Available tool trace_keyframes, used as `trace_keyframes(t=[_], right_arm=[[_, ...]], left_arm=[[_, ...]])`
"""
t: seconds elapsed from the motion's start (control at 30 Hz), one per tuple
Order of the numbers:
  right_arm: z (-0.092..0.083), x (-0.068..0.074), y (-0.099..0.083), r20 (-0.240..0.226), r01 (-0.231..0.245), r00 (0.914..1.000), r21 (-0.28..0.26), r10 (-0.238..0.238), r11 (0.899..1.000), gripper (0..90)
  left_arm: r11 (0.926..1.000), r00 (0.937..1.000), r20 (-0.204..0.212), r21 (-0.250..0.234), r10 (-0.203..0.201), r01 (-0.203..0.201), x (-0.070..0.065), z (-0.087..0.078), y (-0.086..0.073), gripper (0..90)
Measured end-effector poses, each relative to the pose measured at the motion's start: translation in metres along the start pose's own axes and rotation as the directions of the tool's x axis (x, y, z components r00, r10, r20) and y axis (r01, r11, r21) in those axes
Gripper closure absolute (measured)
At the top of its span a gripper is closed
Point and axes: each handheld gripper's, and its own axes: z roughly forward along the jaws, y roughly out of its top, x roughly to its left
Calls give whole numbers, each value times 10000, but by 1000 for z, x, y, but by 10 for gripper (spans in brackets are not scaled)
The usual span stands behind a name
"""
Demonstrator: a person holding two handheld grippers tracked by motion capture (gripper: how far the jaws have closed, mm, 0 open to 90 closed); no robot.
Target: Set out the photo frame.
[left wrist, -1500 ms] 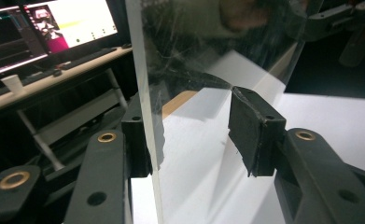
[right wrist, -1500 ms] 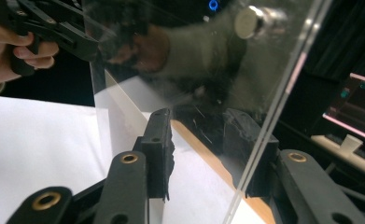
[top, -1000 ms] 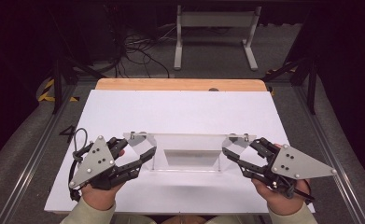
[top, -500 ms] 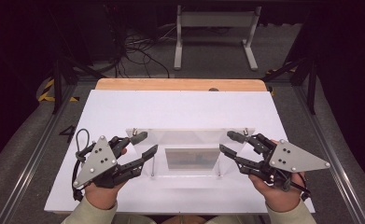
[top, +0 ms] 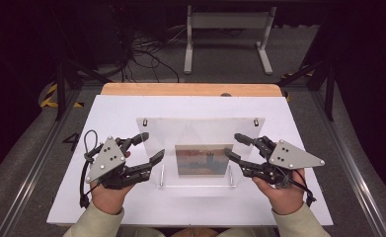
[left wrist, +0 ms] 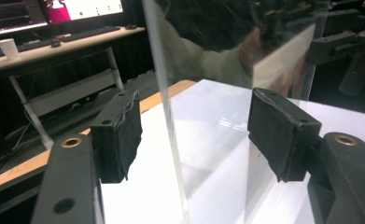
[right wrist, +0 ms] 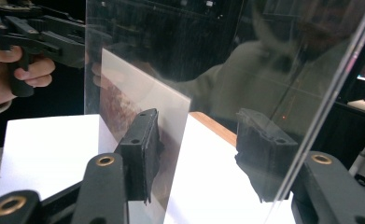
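A clear acrylic panel (top: 200, 131) stands on the white table (top: 131, 106), holding a reddish-brown picture (top: 204, 159) in its lower middle. My left gripper (top: 152, 147) is open at the panel's left edge. In the left gripper view that edge of the panel (left wrist: 171, 116) runs up between the two black pads (left wrist: 119, 135) without touching them. My right gripper (top: 232, 145) is open at the panel's right edge. In the right gripper view the panel (right wrist: 325, 107) stands between its pads (right wrist: 143, 149), with the picture (right wrist: 138, 102) behind.
A wooden strip (top: 190, 89) borders the table's far edge. Beyond it on the dark floor are cables (top: 146, 54) and a metal stand (top: 227, 34). Desks with monitors (left wrist: 54, 11) show in the left gripper view. The other hand and its gripper (right wrist: 40, 32) show far off.
Both grippers have opened and drawn slightly outward from the panel's side edges. The panel's top edge now sits farther back in the high view, so the panel looks taller.
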Motion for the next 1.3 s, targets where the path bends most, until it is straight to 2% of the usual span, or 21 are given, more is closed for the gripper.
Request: trace_keyframes(t=[0.23, 0.47, 0.57, 0.67, 0.83, 1.03, 1.07, 1.13, 1.3], right_arm=[[6, -9, -8, 149, -153, 9998, 183, 150, 9997, 469], [12, -15, -13, 186, -231, 9996, 322, 225, 9992, 450], [15, -17, -15, 209, -292, 9994, 478, 282, 9984, 418], [18, -19, -17, 225, -571, 9982, 698, 557, 9959, 382], [19, -21, -18, 176, -808, 9967, 767, 796, 9938, 324], [11, -22, -15, 334, -882, 9958, 848, 856, 9925, 272], [4, -24, -12, 446, -889, 9953, 820, 854, 9927, 257], [2, -25, -11, 472, -847, 9956, 814, 811, 9931, 252], [-16, -31, -9, 747, -1028, 9925, 862, 964, 9910, 235]], left_arm=[[9992, 9996, -164, 330, -229, 234, 8, -2, -8, 301], [9952, 9969, -271, 620, -739, 754, 18, -8, -18, 281], [9927, 9951, -343, 746, -928, 951, 22, -10, -22, 274], [9900, 9930, -363, 816, -1126, 1153, 26, -12, -28, 263], [9864, 9907, -335, 940, -1321, 1347, 32, -14, -35, 255], [9862, 9905, -187, 916, -1365, 1377, 36, -18, -40, 226], [9863, 9907, -201, 937, -1343, 1356, 37, -20, -42, 221], [9865, 9907, -144, 916, -1350, 1358, 39, -22, -44, 215], [9828, 9875, -178, 967, -1566, 1575, 46, -30, -53, 203]])
